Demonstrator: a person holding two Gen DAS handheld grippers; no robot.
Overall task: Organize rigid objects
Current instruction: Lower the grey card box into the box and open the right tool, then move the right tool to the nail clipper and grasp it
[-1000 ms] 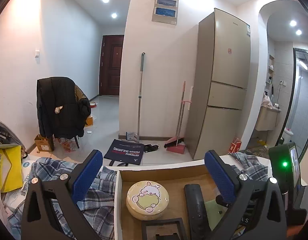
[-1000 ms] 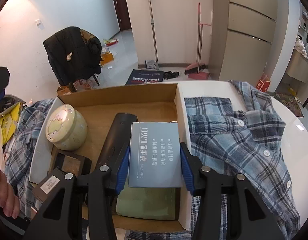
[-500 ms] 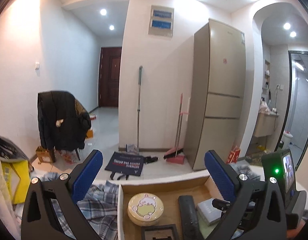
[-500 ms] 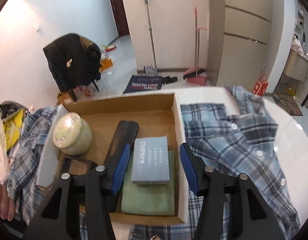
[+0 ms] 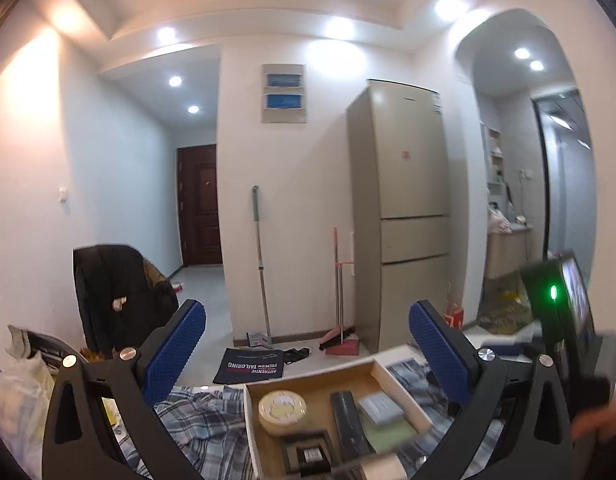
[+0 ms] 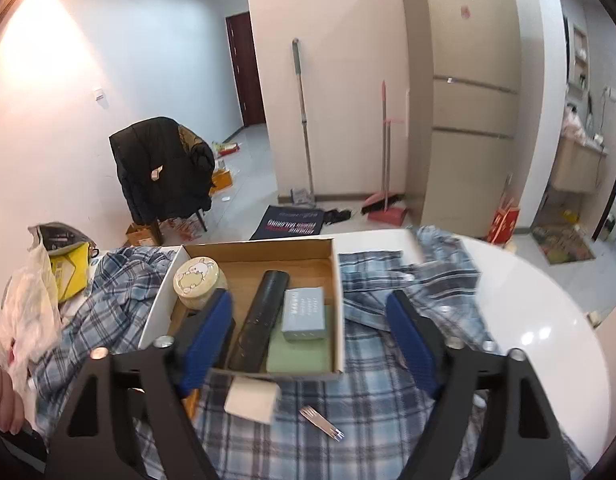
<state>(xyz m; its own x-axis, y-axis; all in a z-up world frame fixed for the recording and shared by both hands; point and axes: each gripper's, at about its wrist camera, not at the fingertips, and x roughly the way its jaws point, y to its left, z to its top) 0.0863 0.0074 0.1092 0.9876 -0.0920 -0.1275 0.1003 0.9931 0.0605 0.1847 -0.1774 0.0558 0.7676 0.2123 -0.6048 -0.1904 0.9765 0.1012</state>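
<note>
grey box (image 6: 303, 313) inside cardboard box (image 6: 337, 304)

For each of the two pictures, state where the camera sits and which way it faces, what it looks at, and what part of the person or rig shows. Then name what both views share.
Left wrist: on the left gripper, facing almost level across the cardboard box toward the fridge; open blue jaws, a hand.
Right wrist: on the right gripper, tilted down at the box and plaid shirt; open jaws, fingers.
Shared: box, round tin, grey box, fridge.
</note>
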